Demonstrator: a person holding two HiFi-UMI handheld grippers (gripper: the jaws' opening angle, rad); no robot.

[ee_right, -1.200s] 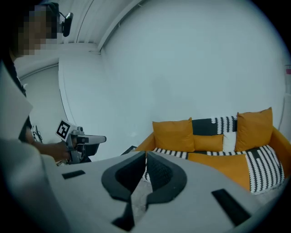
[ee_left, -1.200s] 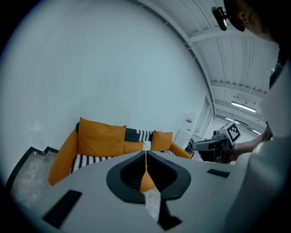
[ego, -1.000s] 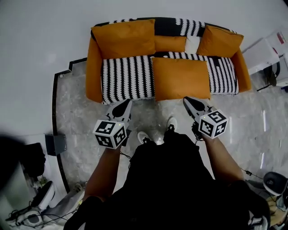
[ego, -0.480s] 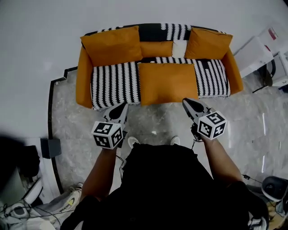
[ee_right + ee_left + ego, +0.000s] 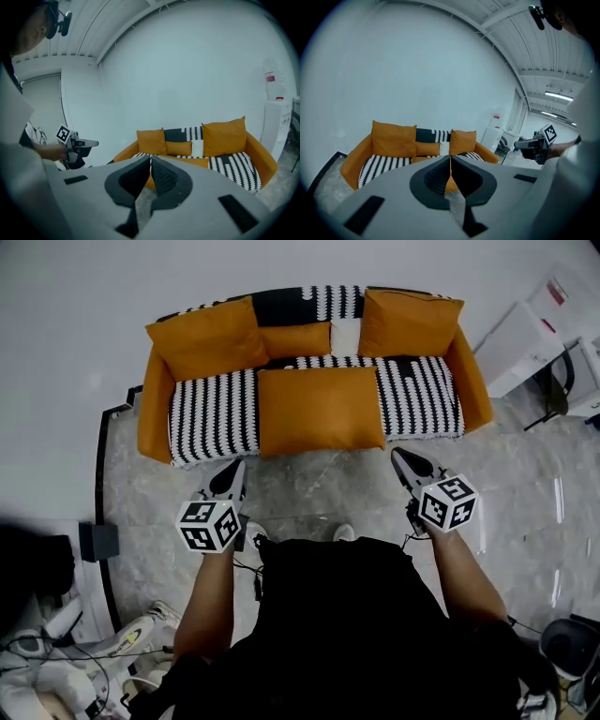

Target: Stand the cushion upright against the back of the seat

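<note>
A large orange cushion (image 5: 321, 411) lies flat on the middle of the striped seat of the orange sofa (image 5: 153, 409). Its front edge reaches the seat's front. My left gripper (image 5: 234, 466) hovers over the floor short of the seat, off the cushion's left corner, shut and empty. My right gripper (image 5: 398, 454) is held off the cushion's right corner, also shut and empty. In the left gripper view the shut jaws point at the sofa (image 5: 356, 161), and the right gripper (image 5: 534, 143) shows at the side. In the right gripper view the flat cushion (image 5: 190, 162) lies beyond the shut jaws.
Upright against the backrest stand two big orange cushions (image 5: 204, 337) (image 5: 409, 322), a small orange one (image 5: 295, 339) and a small white one (image 5: 345, 337). A white cabinet (image 5: 525, 338) stands right of the sofa. Cables and gear (image 5: 56, 652) lie at the lower left.
The sofa has slid leftwards in the head view as the person stepped sideways. Both grippers travelled along with the person, still shut and empty.
</note>
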